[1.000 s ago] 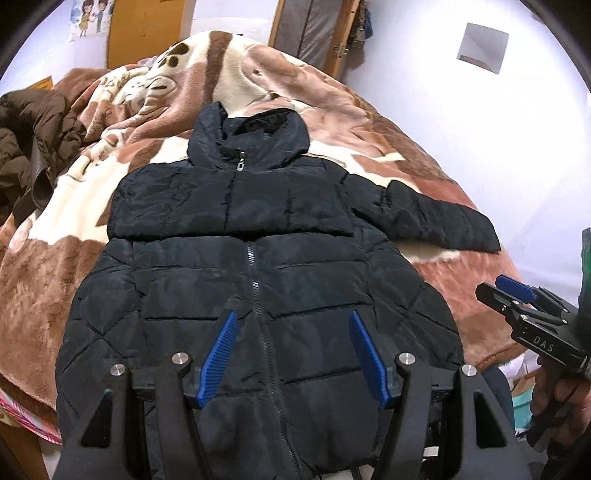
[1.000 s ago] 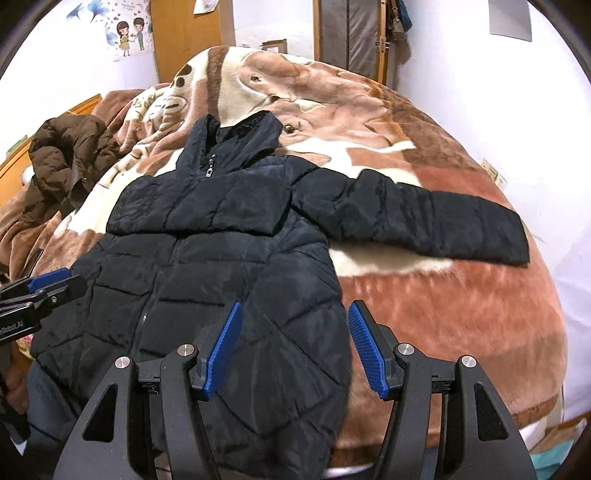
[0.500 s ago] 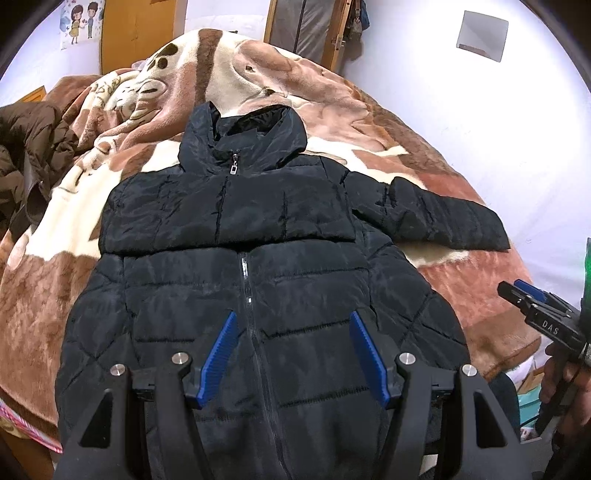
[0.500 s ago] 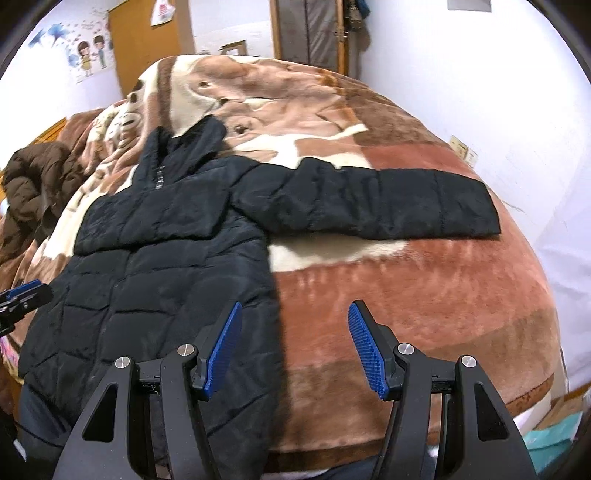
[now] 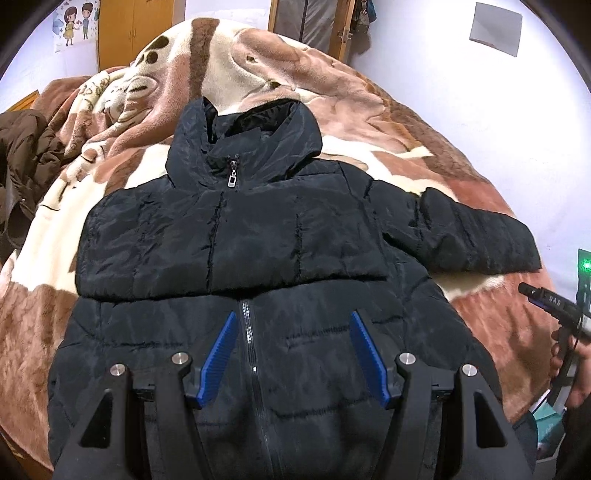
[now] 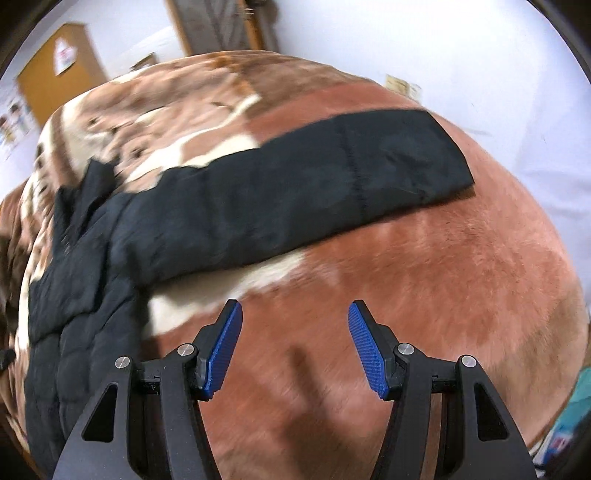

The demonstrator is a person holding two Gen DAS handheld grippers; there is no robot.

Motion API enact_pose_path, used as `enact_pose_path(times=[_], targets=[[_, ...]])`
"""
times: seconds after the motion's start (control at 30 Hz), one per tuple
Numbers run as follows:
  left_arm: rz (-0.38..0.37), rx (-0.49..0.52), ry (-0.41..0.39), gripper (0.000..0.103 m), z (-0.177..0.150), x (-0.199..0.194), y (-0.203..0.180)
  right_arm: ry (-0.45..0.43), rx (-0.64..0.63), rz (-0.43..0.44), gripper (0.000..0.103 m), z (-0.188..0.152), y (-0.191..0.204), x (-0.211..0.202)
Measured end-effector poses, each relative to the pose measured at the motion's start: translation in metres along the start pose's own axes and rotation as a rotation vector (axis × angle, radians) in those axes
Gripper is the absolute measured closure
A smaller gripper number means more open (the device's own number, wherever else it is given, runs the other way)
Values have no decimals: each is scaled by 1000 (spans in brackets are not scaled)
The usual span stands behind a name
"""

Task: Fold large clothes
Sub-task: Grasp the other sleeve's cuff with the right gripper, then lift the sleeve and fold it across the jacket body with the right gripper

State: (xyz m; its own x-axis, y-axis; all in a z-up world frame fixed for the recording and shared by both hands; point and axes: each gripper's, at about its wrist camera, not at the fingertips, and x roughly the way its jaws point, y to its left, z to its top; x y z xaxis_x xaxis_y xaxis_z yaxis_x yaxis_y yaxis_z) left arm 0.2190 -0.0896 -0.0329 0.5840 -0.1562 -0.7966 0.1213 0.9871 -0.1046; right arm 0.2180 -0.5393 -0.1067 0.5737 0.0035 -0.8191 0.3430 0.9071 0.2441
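A black puffer jacket (image 5: 236,236) lies zipped and front up on the bed. One sleeve is folded across its chest; the other sleeve (image 5: 476,236) stretches out to the right. My left gripper (image 5: 291,354) is open and empty above the jacket's lower front by the zipper. My right gripper (image 6: 295,347) is open and empty over the bare blanket, short of the outstretched sleeve (image 6: 295,199). The right gripper also shows at the right edge of the left wrist view (image 5: 546,299), held in a hand.
A brown and cream fleece blanket (image 5: 258,74) covers the bed. A dark brown coat (image 5: 22,158) lies bunched at the far left. A white wall (image 5: 498,110) runs along the bed's right side. A wooden cabinet (image 5: 133,33) and a door stand behind.
My right gripper has swung right and forward, from over the jacket's hem to the blanket below the outstretched sleeve. My left gripper has moved forward and closer over the jacket. Both stayed open.
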Motion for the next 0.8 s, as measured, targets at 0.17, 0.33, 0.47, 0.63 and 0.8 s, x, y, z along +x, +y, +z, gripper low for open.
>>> enact_pose_path(times=[0.17,0.33,0.47,0.63,0.8], targets=[[6,-15,37,38,1,26,6,17,85,-9,43,21,-26,30],[18,-33,66,38,-3,42,17,0,182,43,43,38,-44,47],[27,-53,77,38,-6,49,25,-36,238,66,43,50,-49,55],[29,-78,82,38,-8,51,33,-75,271,35,77,62,-43,54],[29,-93,56,38,-7,37,38,-138,197,67,90,72,-16,9]])
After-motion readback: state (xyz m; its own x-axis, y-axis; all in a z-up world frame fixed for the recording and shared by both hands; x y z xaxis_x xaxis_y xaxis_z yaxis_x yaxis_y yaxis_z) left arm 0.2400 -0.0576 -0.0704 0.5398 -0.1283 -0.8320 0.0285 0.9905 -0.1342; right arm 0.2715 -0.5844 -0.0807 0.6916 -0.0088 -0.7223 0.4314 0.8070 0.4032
